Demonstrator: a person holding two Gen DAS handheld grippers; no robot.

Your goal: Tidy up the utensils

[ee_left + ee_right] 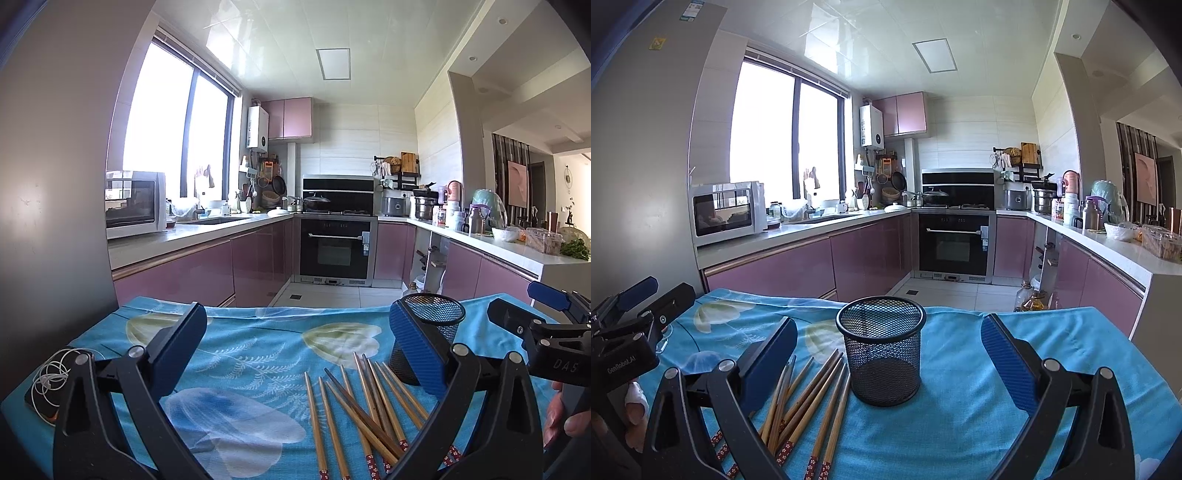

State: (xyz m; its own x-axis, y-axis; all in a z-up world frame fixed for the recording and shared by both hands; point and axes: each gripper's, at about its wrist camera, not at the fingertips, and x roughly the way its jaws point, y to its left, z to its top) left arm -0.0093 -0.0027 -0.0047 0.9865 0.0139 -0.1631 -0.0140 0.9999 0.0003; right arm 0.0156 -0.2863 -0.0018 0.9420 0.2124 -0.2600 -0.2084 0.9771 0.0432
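Note:
Several bamboo chopsticks [365, 410] with red patterned ends lie in a loose fan on the blue floral tablecloth [251, 369]. A black mesh cup [436, 332] stands upright just beyond them, partly behind my left gripper's right finger. My left gripper [295, 347] is open and holds nothing. In the right wrist view the mesh cup [882, 354] stands empty in the middle, with the chopsticks [812, 402] to its left. My right gripper [888, 354] is open around the cup's sides, apart from it. Each gripper shows at the edge of the other's view.
A phone with a coiled white cable [48, 380] lies at the cloth's left edge. Beyond the table's far edge [960, 308] lies the kitchen floor, with pink cabinets, an oven [336, 251] and a microwave [133, 203]. A grey fridge wall [48, 184] rises at the left.

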